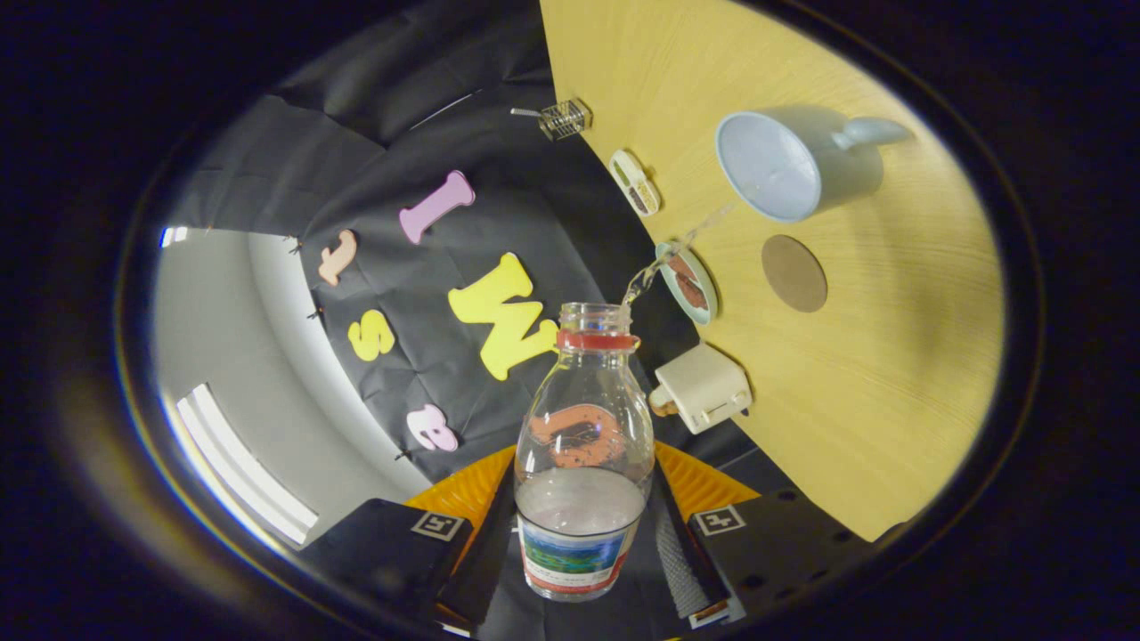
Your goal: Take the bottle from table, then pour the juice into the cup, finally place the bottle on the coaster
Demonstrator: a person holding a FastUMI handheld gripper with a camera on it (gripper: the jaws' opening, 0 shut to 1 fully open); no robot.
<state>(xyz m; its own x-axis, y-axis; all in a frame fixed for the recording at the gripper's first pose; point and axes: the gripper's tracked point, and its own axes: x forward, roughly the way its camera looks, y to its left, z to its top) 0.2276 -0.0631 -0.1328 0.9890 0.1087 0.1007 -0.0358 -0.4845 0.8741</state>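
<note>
My gripper point(581, 534) is shut on a clear bottle point(583, 445), both fingers pressing its labelled lower body. The bottle has a red neck ring and no cap, and it is tilted hard toward the table. A thin clear stream point(677, 249) leaves its mouth and arcs toward the pale blue cup point(784, 165), which stands on the wooden table point(891, 356) beyond the bottle. A round brown coaster point(793, 272) lies flat on the table right beside the cup, on the side nearer the bottle.
Along the table's edge by the black cloth wall sit a small dish with brown contents point(688, 282), a white box-shaped object point(702, 388), a small oval dish point(634, 182) and a little wire basket point(565, 118).
</note>
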